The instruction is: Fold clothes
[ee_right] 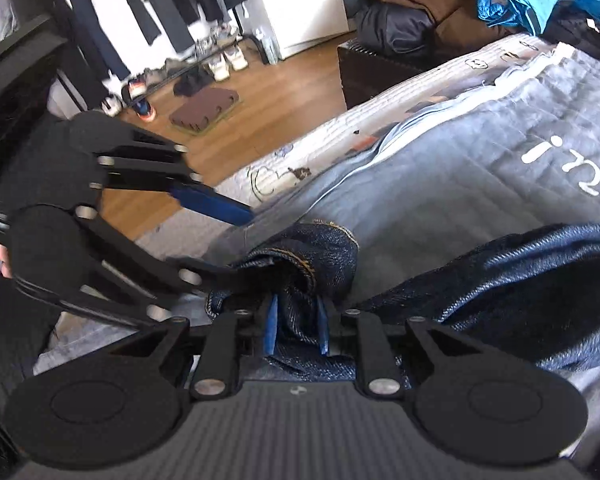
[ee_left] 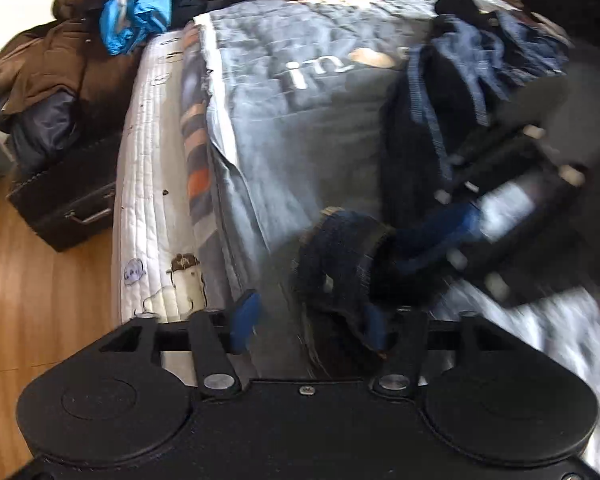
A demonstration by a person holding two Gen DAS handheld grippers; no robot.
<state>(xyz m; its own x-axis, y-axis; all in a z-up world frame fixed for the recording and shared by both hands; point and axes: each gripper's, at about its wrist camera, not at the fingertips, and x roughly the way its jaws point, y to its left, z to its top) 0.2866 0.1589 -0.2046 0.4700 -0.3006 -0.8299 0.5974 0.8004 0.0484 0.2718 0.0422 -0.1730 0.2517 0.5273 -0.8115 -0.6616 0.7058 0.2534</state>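
Observation:
Dark blue denim jeans lie across a grey quilted bed cover. My right gripper is shut on a bunched fold of the jeans, with cloth filling the gap between its blue pads. My left gripper is open, its blue pads wide apart, and a stitched hem of the jeans lies against its right finger. In the right wrist view the left gripper reaches in from the left, one finger above the hem and the other beside it. In the left wrist view the right gripper is blurred, gripping the denim.
More dark clothing lies on the bed's far right. A blue jacket and a brown coat are piled on a black case beside the bed. A clothes rack with shoes stands across the wooden floor.

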